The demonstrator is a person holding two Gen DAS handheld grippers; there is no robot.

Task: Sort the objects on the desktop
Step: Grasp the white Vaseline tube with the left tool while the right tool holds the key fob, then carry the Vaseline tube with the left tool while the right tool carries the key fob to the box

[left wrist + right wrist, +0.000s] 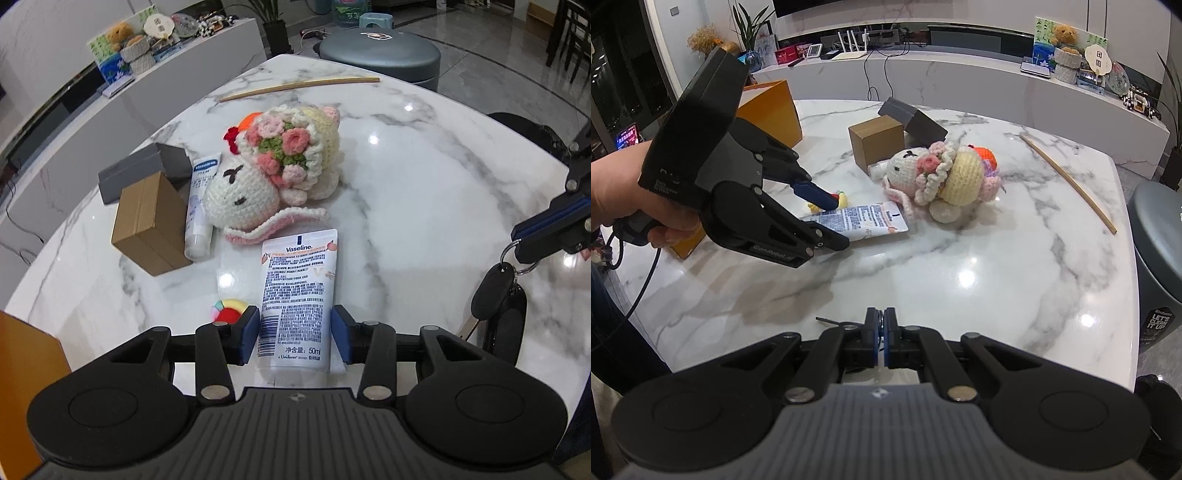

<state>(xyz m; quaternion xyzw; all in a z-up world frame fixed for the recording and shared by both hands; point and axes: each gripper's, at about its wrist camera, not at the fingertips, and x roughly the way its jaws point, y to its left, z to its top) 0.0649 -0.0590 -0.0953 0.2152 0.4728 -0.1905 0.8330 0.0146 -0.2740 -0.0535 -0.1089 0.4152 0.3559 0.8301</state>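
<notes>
Our left claw (294,334) stands wide, its blue pads either side of the near end of the large Vaseline tube (298,295), which lies flat on the marble tabletop (424,192). From the left wrist view the left pad looks to be touching the tube's edge while the right pad sits just beside it, so we judge the grasp not yet made. Our right claw (884,325) is pinched narrow on a key ring, with the black key fob (493,291) hanging below it at the right edge of the tabletop.

The main risk, as we see it, is the tube itself: it is soft and flat, so closing on its crimped end could let it fold or slide out, and it may skid on the glossy marble if the pads press down unevenly. A small colourful ball (229,310) sits just left of our left pad and could be knocked away as the claw closes. Farther off, the crochet bunny (273,173) trails a pink ear close to the tube's far end, so dragging the tube forward could snag it. The smaller Vaseline tube (200,206), brown carton (151,225) and grey box (144,171) lie to the left, well clear. The dangling keys could swing and strike the tabletop if our right hand moves quickly
</notes>
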